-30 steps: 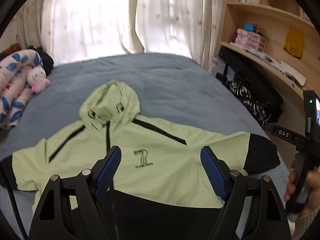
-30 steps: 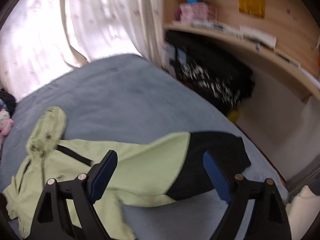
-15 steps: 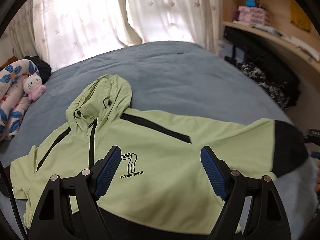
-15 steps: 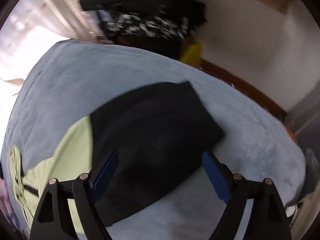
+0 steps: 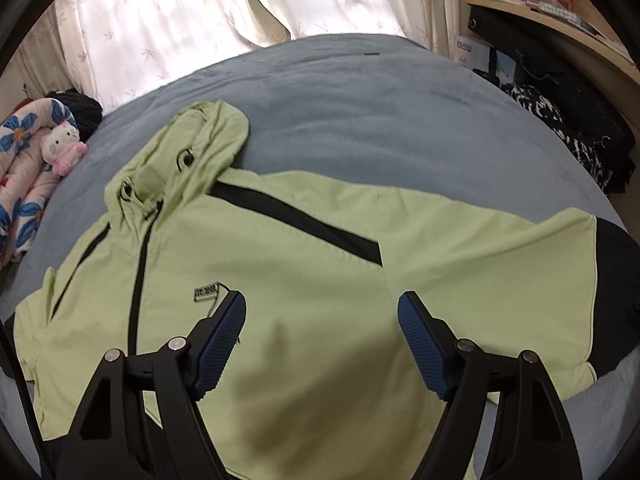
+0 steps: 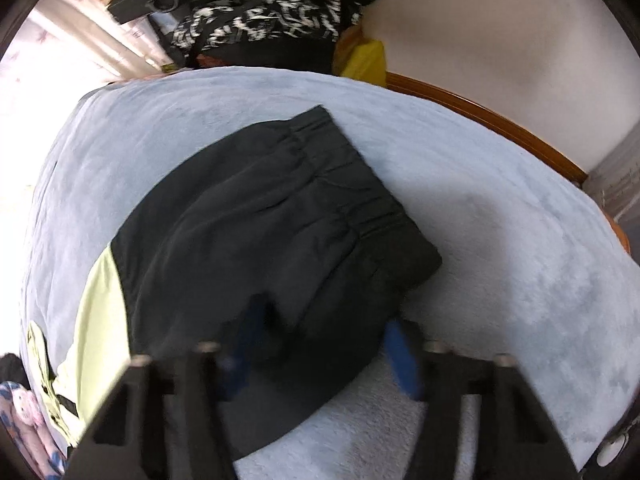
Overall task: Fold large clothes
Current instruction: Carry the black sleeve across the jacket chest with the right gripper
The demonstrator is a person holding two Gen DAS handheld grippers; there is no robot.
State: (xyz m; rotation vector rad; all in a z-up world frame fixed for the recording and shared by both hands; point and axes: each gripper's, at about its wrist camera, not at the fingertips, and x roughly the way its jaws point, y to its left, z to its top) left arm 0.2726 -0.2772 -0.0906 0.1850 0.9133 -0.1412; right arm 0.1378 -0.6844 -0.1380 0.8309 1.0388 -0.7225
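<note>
Both tongs are spread: the right gripper has dropped onto the jacket's black cuff, likely about to fold that sleeve, while the left gripper hovers over the chest.

Change log: my left gripper has dropped closer over the jacket, chest print now partly behind its finger. My right gripper has advanced onto the black cuff, fingers straddling the sleeve edge, view blurred.
</note>
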